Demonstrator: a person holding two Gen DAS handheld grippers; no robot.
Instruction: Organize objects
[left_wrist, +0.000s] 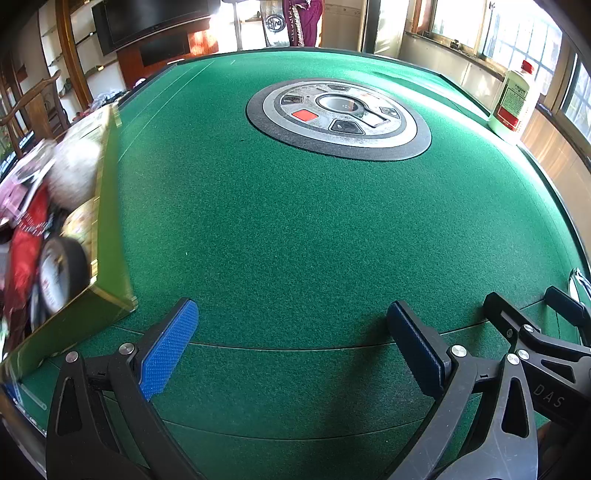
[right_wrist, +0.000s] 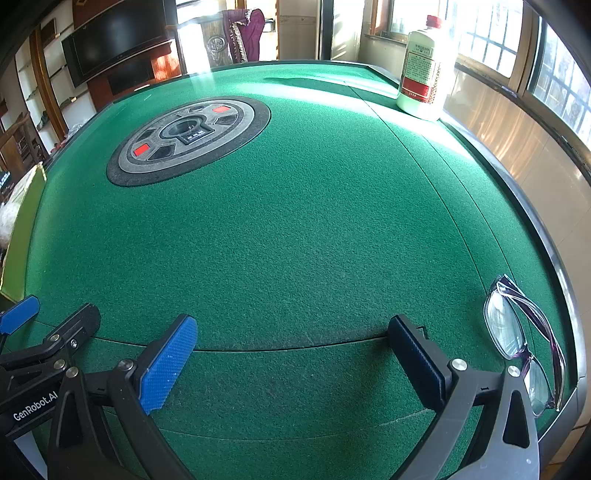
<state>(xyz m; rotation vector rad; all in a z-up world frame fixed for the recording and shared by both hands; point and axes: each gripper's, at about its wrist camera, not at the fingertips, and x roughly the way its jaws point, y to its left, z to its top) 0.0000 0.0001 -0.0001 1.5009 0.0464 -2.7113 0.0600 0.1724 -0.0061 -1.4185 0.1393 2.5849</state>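
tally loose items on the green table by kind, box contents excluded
Bottle: 1
Glasses: 1
Box: 1, at the table's left edge
Total: 3

The right tool (right_wrist: 291, 354) hangs over the green desk (right_wrist: 295, 229) with its two fingers far apart, and only bare felt lies between them. One finger shows a blue pad (right_wrist: 168, 363). A pair of glasses (right_wrist: 524, 339) with a purple frame lies near the right edge of the desk, just beside the right finger but apart from it. A white bottle (right_wrist: 424, 70) with a red cap stands upright at the far right corner. A round grey panel (right_wrist: 188, 138) with two red buttons sits in the felt. The left tool (right_wrist: 48, 321) shows at the left edge.
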